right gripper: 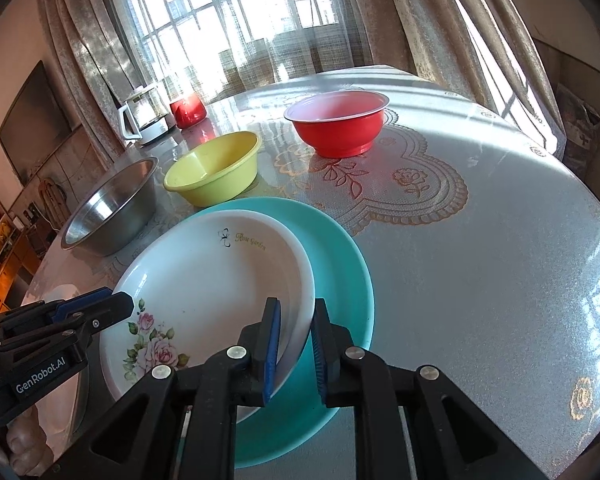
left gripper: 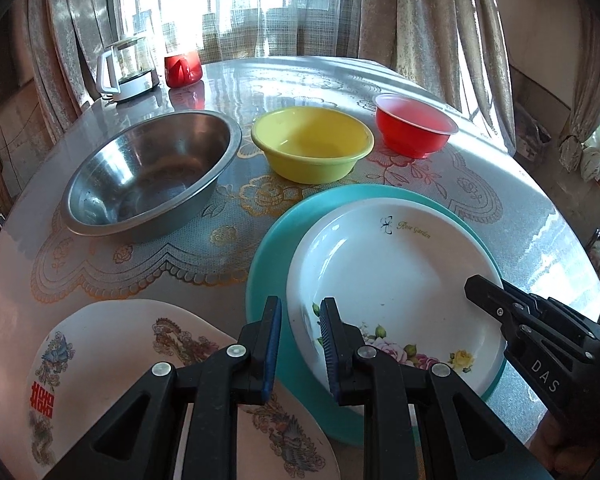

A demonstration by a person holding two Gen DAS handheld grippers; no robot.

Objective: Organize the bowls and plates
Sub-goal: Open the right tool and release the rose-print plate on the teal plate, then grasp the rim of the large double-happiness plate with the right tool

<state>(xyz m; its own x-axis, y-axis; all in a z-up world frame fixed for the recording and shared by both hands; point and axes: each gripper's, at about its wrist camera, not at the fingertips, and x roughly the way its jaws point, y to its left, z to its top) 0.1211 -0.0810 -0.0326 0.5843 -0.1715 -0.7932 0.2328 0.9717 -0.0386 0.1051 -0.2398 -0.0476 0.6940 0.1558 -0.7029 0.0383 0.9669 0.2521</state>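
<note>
Stacking plates: right gripper clamps white plate rim over teal plate; left gripper slightly apart, empty. Next, prob. release gently.

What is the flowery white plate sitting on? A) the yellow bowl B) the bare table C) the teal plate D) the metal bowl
C: the white plate lies on the teal plate, whose rim shows around it, while the right gripper pinches the white plate's rim.
</note>
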